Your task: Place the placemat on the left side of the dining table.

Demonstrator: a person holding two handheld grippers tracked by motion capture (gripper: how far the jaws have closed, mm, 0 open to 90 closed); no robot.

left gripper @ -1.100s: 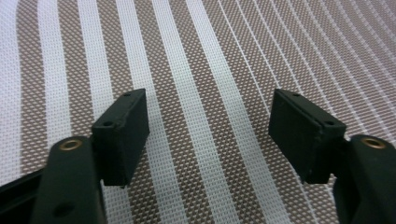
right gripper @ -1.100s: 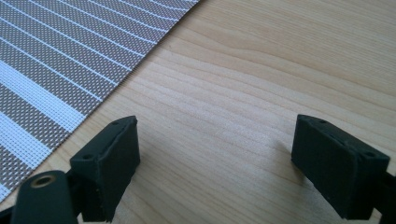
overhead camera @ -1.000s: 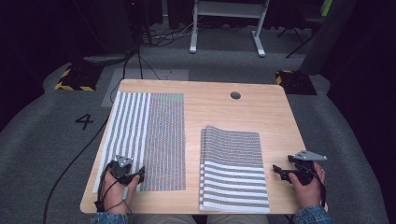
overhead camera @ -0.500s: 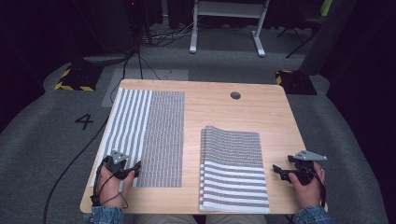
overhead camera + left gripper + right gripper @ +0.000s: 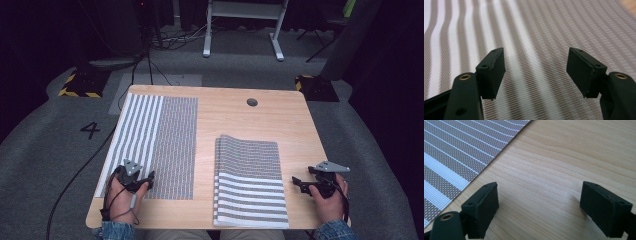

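A striped woven placemat [image 5: 152,142] lies flat on the left half of the wooden table [image 5: 240,120]. My left gripper [image 5: 146,180] hovers open over its near edge; in the left gripper view the mat [image 5: 536,32] spreads under the gripper [image 5: 536,72], nothing between the jaws. A second striped mat [image 5: 250,180], folded double, lies right of centre. My right gripper [image 5: 299,183] rests open on bare wood just right of it; the right gripper view shows that mat's edge [image 5: 456,152] at upper left, apart from the gripper [image 5: 539,207].
A round cable hole [image 5: 252,102] sits near the table's far edge. Beyond the table are grey carpet, a white frame's legs [image 5: 242,30] and cables. A black cable [image 5: 80,175] trails off the table's left side.
My left gripper drew back toward the near left corner, then returned forward and right over the flat mat's near edge. The right gripper has stayed put.
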